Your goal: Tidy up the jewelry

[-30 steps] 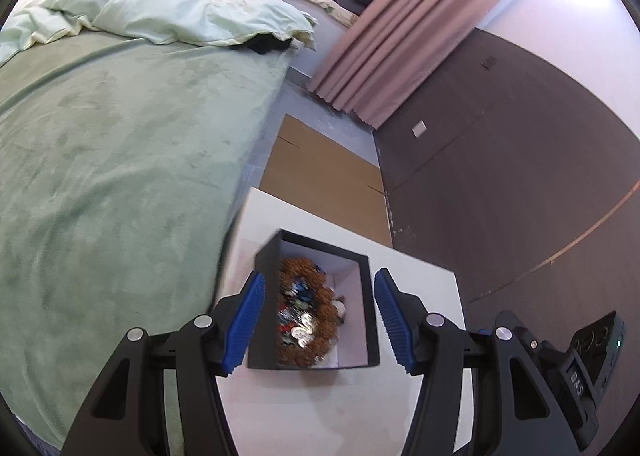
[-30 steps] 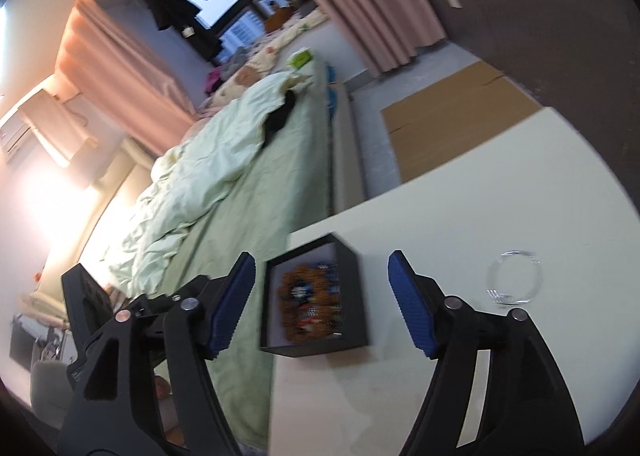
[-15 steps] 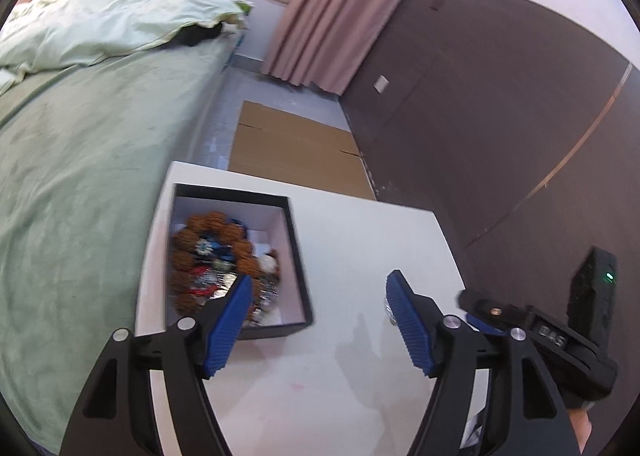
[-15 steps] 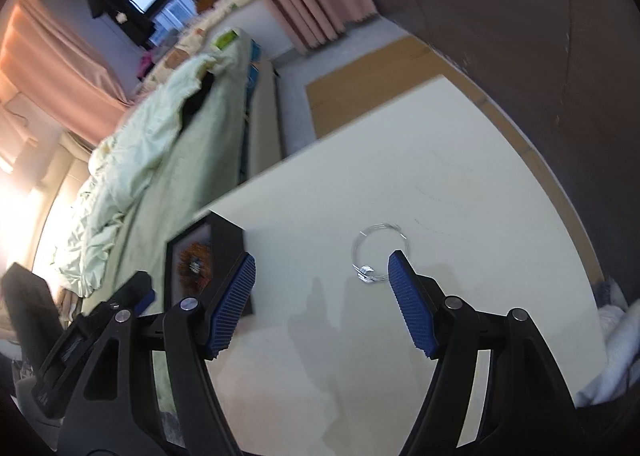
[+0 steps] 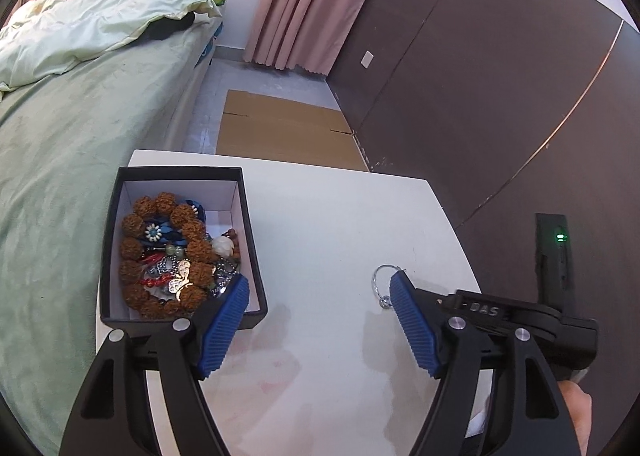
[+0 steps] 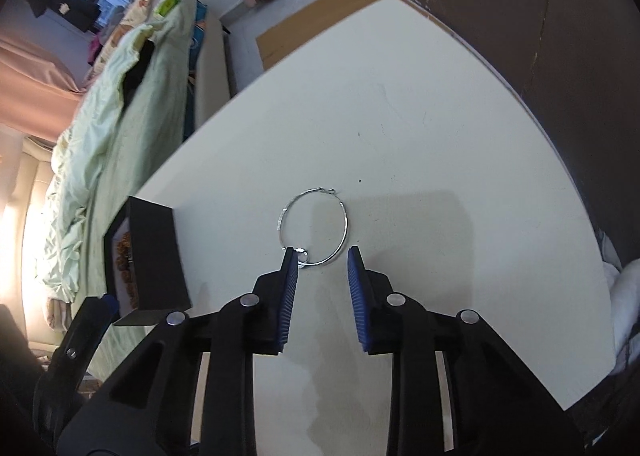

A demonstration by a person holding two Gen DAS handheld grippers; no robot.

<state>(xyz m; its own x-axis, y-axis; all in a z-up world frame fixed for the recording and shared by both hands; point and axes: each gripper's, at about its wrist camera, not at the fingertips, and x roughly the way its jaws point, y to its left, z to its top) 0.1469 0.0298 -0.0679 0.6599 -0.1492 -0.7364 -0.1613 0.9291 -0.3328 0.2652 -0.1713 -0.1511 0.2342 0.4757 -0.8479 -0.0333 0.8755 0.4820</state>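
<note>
The right hand-held gripper (image 6: pixel 319 256) sits low over the table (image 6: pixel 400 115), its 2 pads narrowed but apart, straddling the near rim of the silver hoop (image 6: pixel 313 227), likely to pinch it. The left hand-held gripper (image 5: pixel 318 298) hangs spread wide, empty. Farther left, the black box (image 5: pixel 252 256) holds beaded jewelry, the hoop's probable destination.

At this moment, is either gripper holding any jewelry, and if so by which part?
Nothing is held. The right gripper is open, its fingertips at the near edge of the silver hoop lying on the table. The left gripper is open and empty.
</note>
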